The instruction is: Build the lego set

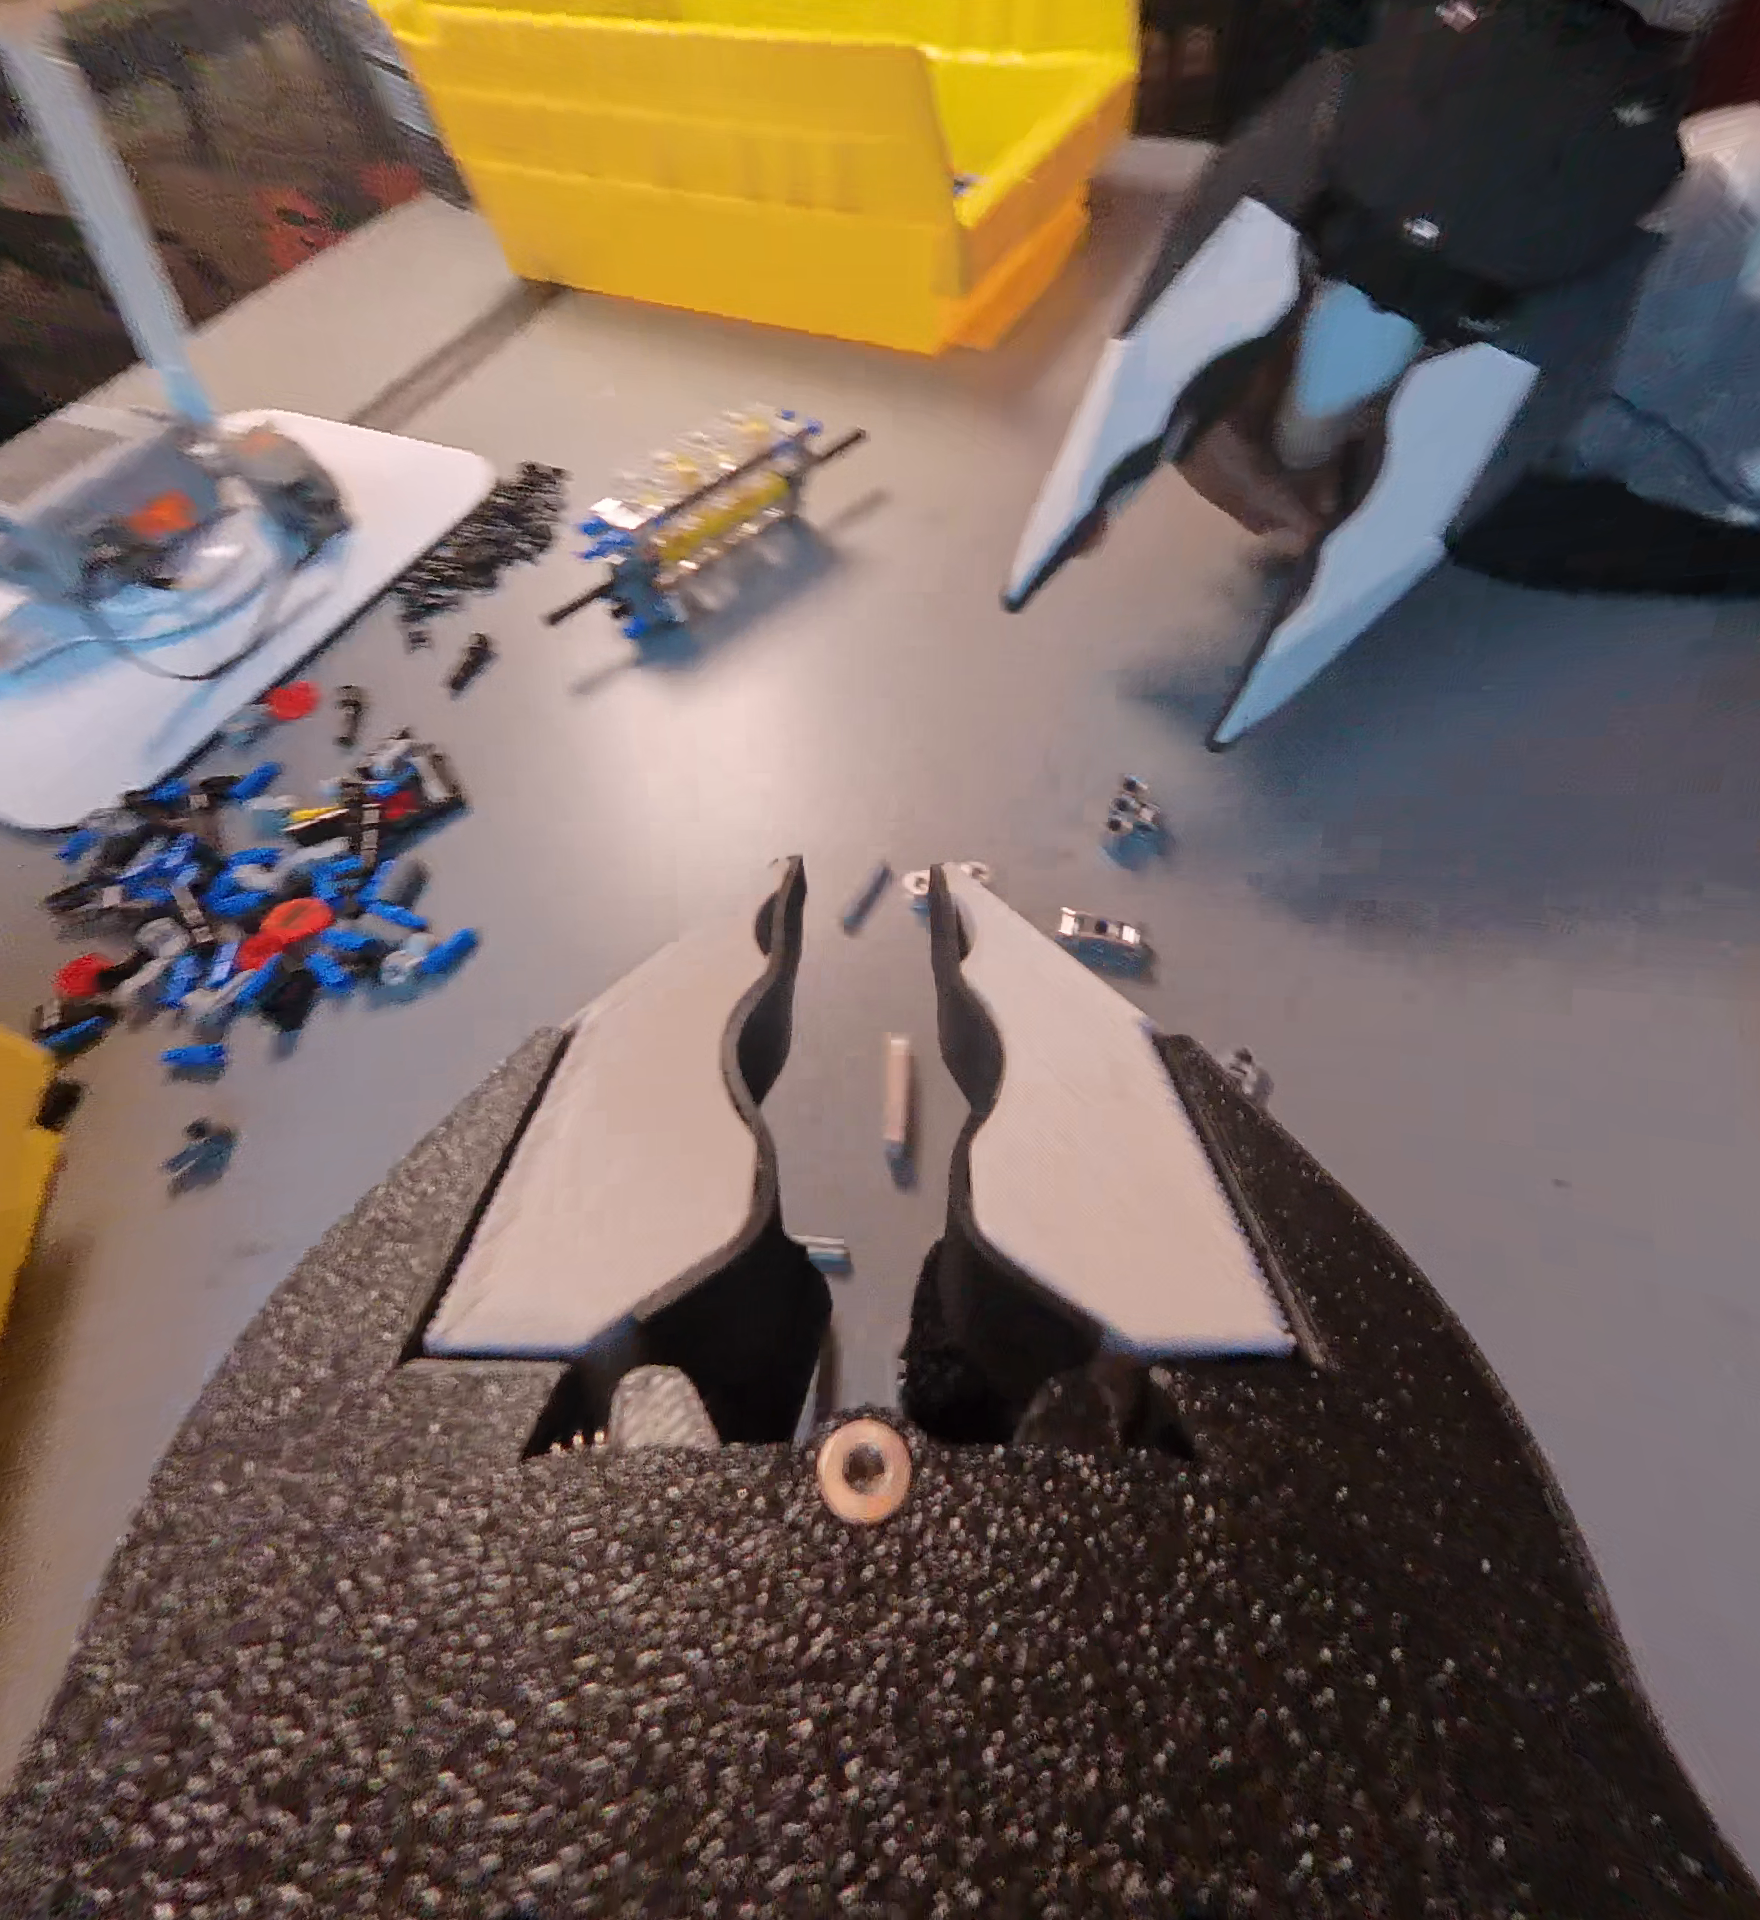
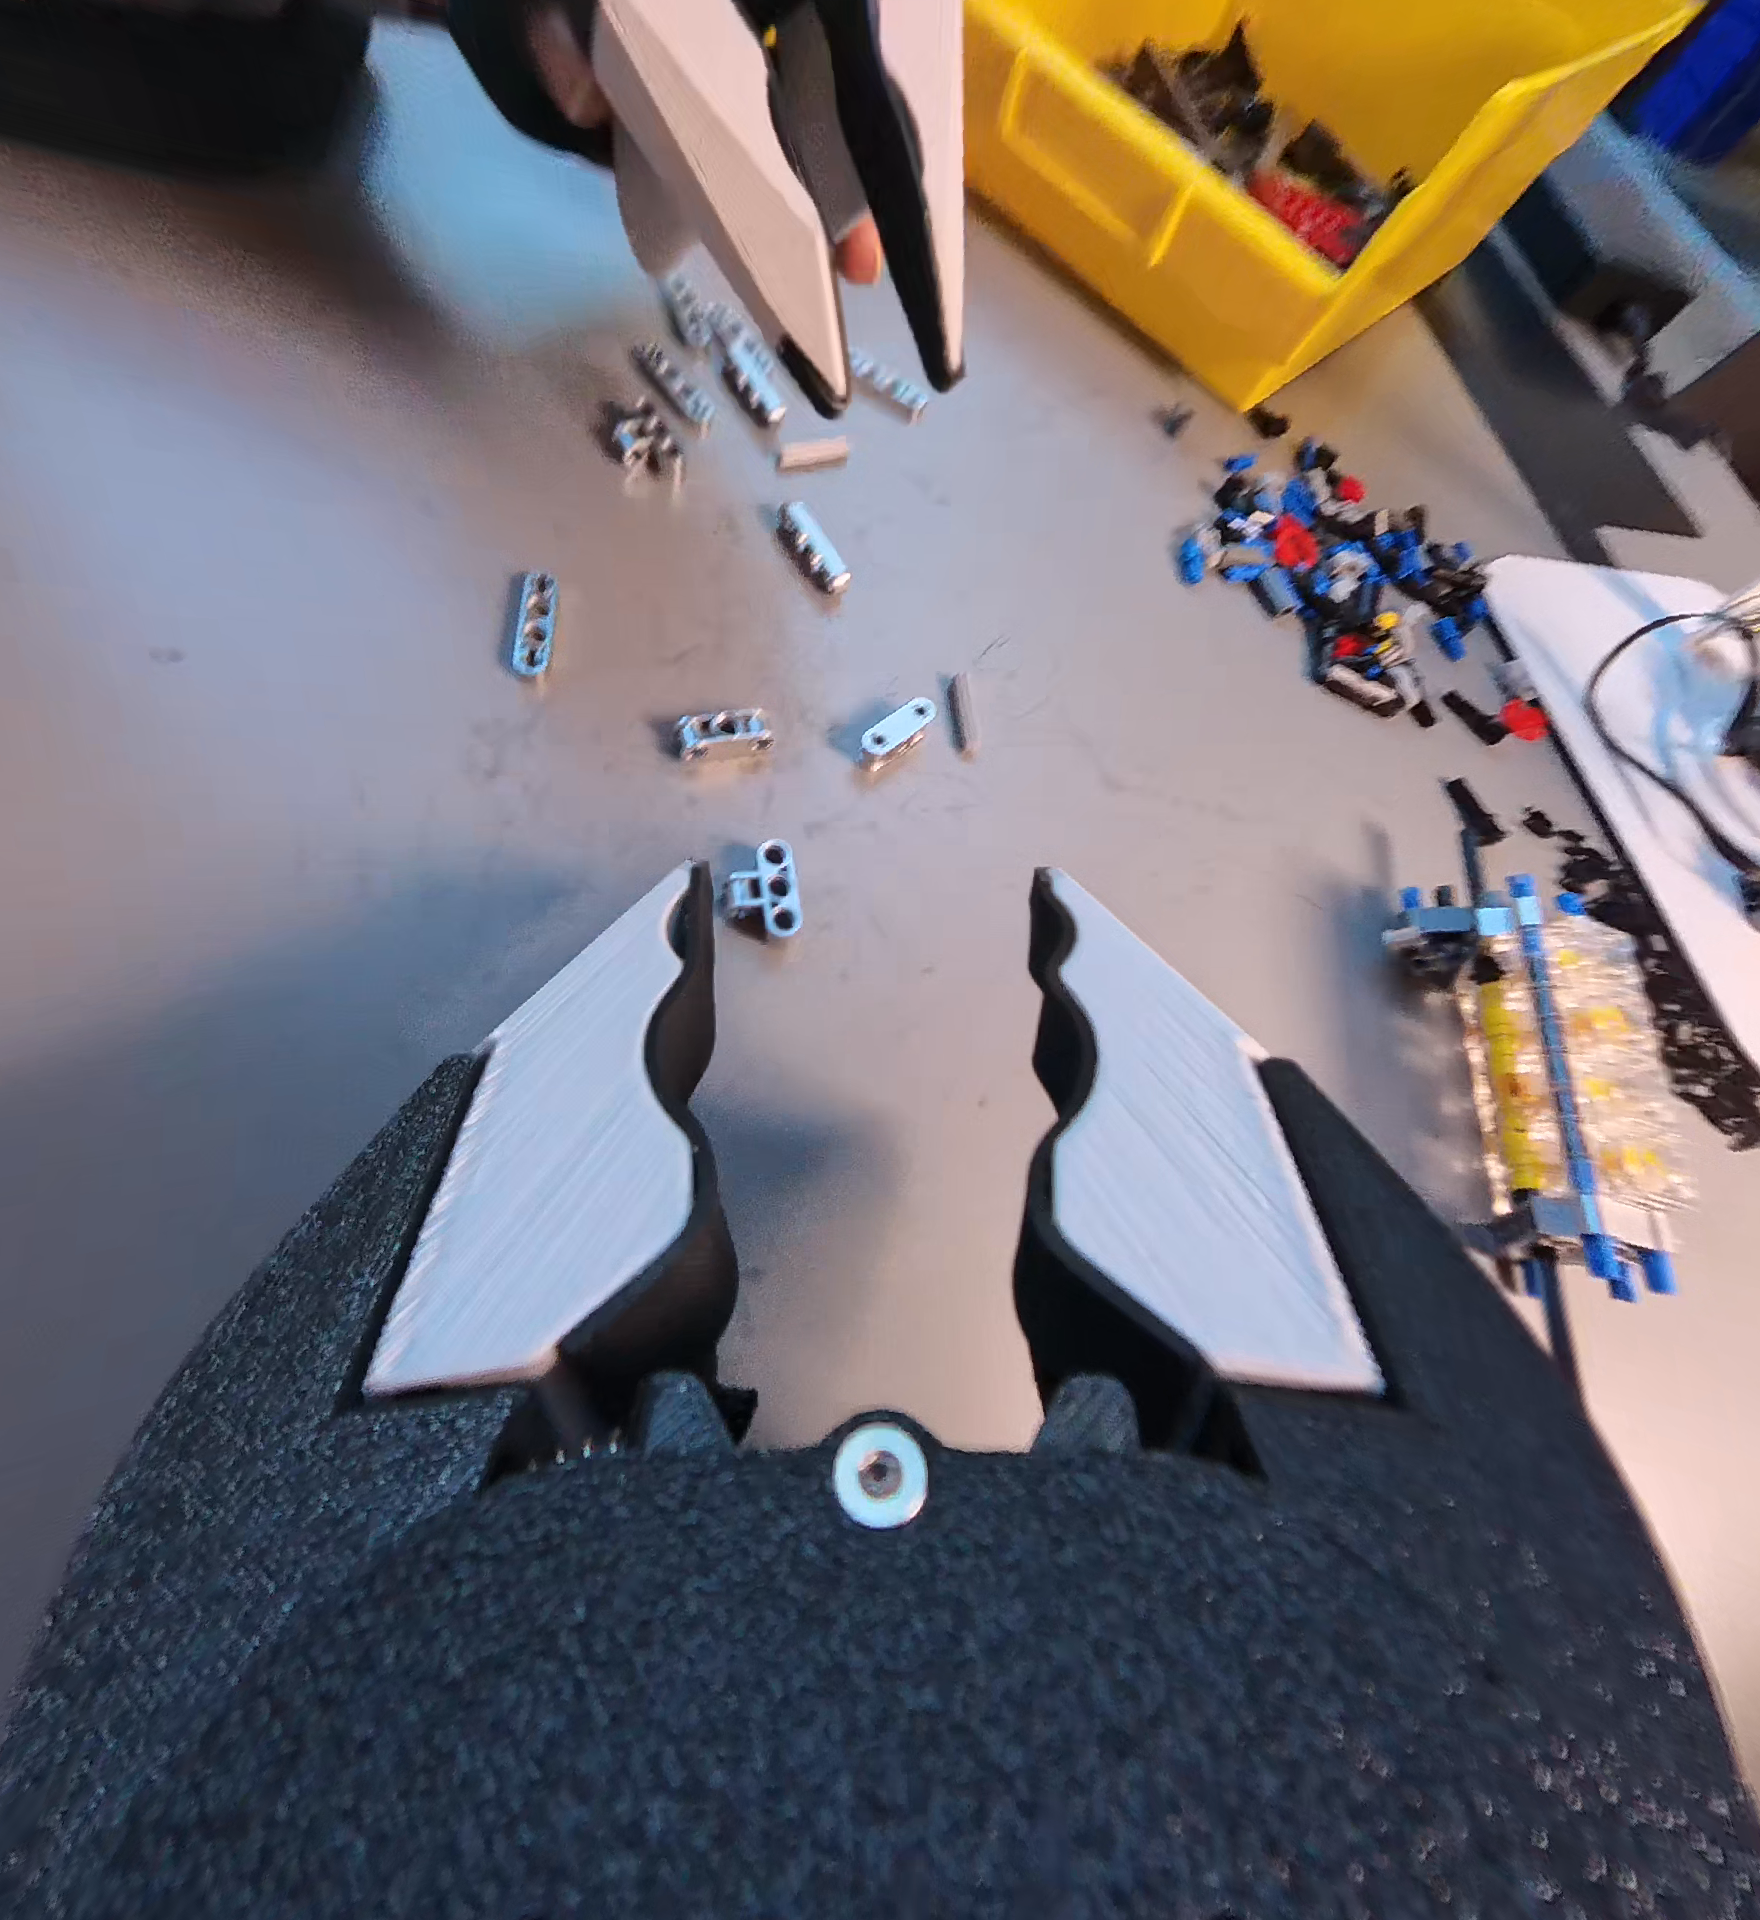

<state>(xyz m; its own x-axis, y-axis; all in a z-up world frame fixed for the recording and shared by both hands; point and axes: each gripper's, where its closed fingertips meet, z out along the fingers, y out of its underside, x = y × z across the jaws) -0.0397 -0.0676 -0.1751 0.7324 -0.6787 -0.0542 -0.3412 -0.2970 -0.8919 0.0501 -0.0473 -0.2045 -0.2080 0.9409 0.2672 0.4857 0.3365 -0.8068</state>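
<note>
Blurring smears the small grey pieces (image 2: 814, 545) mid-table. Left gripper (image 1: 868, 873), jaws slightly parted and empty, straddles a grey pin (image 1: 897, 1101); right gripper (image 2: 868, 883), wide apart and empty, hovers beside a grey connector (image 2: 767, 902).

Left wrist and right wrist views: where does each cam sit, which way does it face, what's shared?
Left wrist view: on the left gripper, facing along its open fingers over the grey table; right gripper opposite.
Right wrist view: on the right gripper, open, facing back at the left gripper; a fingertip shows behind it.
Shared: the pile of blue, black and red pieces, the small built model, the white board.
</note>
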